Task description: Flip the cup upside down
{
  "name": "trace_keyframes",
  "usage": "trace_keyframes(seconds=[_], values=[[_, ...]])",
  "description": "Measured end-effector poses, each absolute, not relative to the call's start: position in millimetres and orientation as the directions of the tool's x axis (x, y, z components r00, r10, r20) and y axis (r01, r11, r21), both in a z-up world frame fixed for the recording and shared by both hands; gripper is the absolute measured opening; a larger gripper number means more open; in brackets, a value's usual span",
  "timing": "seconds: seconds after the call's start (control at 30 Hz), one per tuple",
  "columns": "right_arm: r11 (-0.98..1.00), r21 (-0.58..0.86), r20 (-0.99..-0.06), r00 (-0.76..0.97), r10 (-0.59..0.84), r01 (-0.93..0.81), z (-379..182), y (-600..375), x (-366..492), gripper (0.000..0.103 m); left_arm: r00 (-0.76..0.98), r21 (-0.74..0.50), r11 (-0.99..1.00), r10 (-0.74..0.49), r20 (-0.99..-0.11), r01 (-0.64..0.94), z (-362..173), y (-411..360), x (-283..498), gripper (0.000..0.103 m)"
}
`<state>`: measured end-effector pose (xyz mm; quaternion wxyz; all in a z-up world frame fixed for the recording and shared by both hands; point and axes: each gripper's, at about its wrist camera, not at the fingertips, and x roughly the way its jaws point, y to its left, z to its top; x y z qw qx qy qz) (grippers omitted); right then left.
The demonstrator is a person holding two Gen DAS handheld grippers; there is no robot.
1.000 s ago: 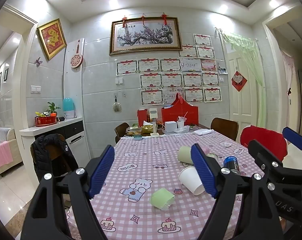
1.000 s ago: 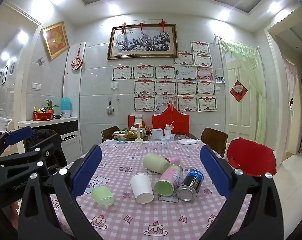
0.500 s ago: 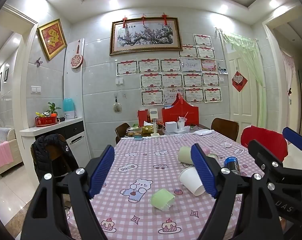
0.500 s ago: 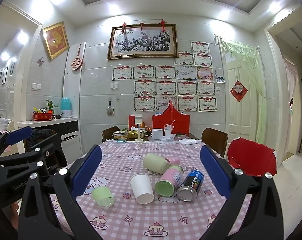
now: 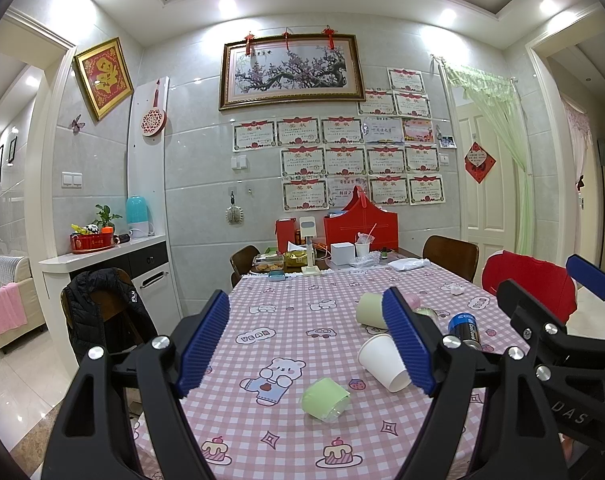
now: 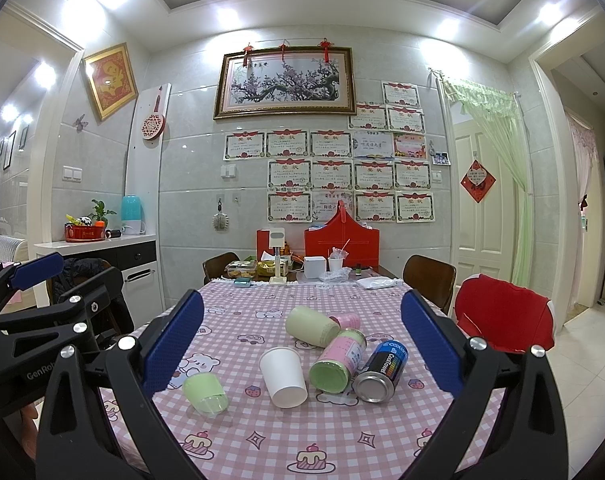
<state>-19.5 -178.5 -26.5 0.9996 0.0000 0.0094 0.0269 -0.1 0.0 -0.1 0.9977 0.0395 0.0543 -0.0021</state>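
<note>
Left gripper (image 5: 306,344) and right gripper (image 6: 302,344): jaws wide open, empty. Nothing has changed over the last second; approach not begun. White paper cup (image 6: 283,376) lies on its side on the pink checked worktop (image 6: 342,440), ahead of and below the right jaws, untouched. Small green plastic cup (image 6: 205,394) nearby.

The can (image 6: 379,370) reads "CoolTowel", the tablecloth (image 5: 258,336) "VEAR", the left gripper's body (image 6: 6,364) "GenRob".
</note>
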Motion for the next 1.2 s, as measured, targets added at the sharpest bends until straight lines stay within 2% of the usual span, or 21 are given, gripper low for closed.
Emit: trace_keyframes(seconds=[1.2], values=[[0.999,0.003,-0.03,0.998,0.053,-0.053,-39.7,-182.8,-14.7,0.095,0.993,0.083,0.997,0.001,-0.119,0.009,-6.9,4.6,5.6,0.078]])
